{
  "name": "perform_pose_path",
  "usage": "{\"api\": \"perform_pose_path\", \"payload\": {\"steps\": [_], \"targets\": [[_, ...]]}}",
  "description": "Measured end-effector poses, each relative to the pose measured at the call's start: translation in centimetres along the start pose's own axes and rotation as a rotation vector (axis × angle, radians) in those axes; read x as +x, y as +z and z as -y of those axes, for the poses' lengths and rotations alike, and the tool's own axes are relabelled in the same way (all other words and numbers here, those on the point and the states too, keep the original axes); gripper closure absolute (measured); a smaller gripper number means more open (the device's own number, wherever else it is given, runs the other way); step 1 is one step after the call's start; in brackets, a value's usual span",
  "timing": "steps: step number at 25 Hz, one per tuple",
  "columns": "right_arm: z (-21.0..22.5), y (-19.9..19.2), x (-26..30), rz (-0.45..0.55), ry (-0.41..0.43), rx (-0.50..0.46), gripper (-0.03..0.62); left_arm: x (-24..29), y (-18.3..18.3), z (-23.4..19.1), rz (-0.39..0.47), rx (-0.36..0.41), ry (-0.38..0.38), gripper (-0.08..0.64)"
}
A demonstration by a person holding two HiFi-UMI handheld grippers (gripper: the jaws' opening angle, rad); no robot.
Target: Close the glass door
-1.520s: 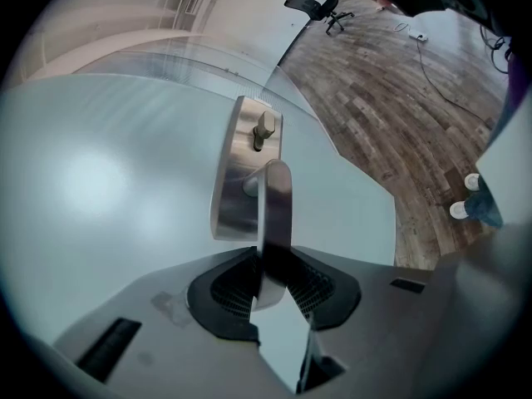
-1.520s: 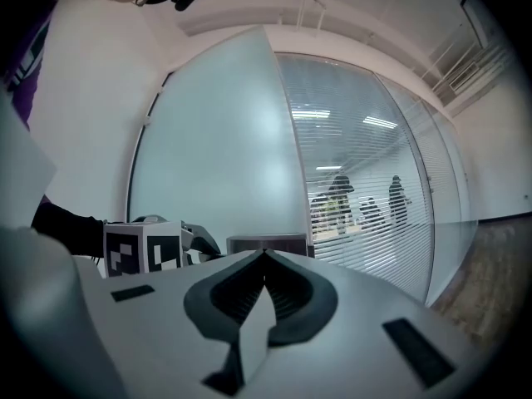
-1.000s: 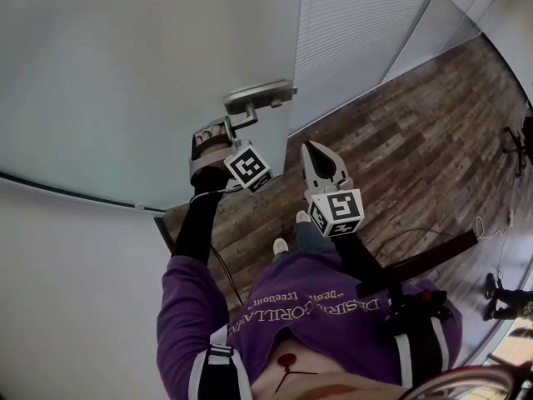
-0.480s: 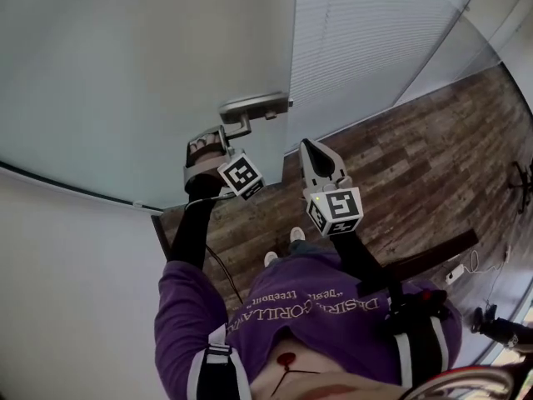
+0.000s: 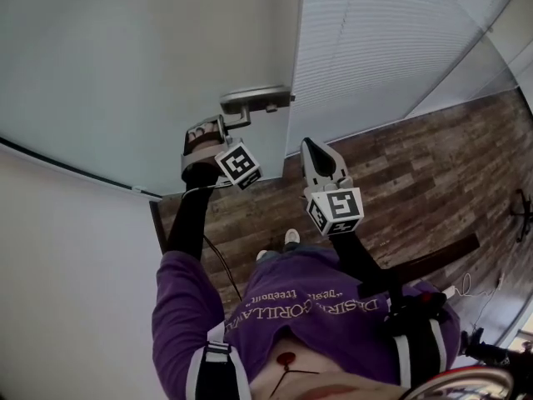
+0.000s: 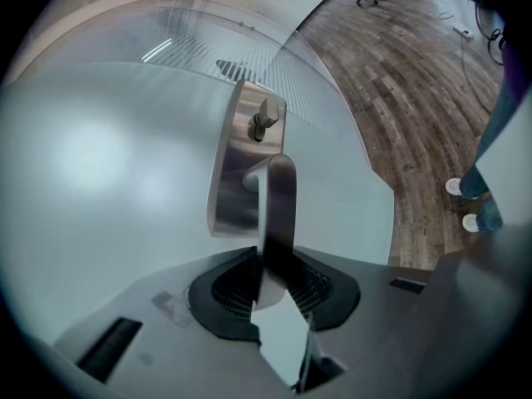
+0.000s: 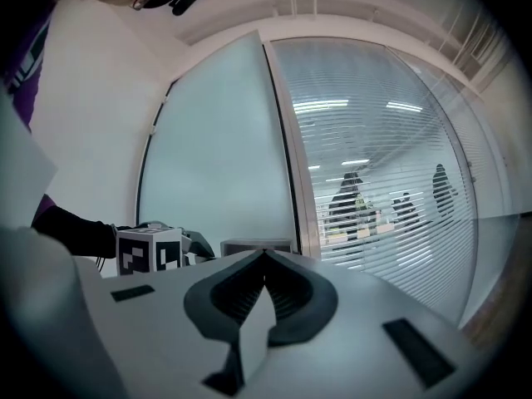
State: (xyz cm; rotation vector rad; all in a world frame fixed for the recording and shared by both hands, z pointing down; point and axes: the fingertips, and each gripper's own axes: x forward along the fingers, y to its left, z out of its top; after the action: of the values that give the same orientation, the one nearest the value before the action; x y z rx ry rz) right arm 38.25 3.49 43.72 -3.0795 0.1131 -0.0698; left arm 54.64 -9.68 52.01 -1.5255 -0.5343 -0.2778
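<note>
glass door (image 5: 125, 73) looks almost shut. my left tool (image 5: 226, 125) grips its handle (image 5: 254, 100), my right tool (image 5: 311, 146) is closed, empty. last push left.

Purple shirt (image 5: 321, 327) with pale lettering, black sleeves (image 5: 186, 223), white shoes (image 5: 291, 237). The grey left gripper (image 5: 223, 125) and right gripper (image 5: 311, 146) each have a black-and-white marker cube.

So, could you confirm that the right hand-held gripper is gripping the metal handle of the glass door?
Not quite: it is the left hand-held gripper that is gripping the metal handle of the glass door, as the left gripper view shows.
</note>
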Motion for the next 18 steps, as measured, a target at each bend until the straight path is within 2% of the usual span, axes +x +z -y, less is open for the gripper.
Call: {"api": "perform_pose_path", "payload": {"steps": [4,18], "targets": [[0.1,-0.4,-0.1,-0.005,0.023,0.010,0.603,0.0,-0.2,-0.2,-0.021,-0.028,-0.001,0.477],[-0.1,-1.1,1.2,-0.034,0.069,0.048,0.603,1.2,0.4,-1.3,-0.044,-0.032,-0.016,0.479]]}}
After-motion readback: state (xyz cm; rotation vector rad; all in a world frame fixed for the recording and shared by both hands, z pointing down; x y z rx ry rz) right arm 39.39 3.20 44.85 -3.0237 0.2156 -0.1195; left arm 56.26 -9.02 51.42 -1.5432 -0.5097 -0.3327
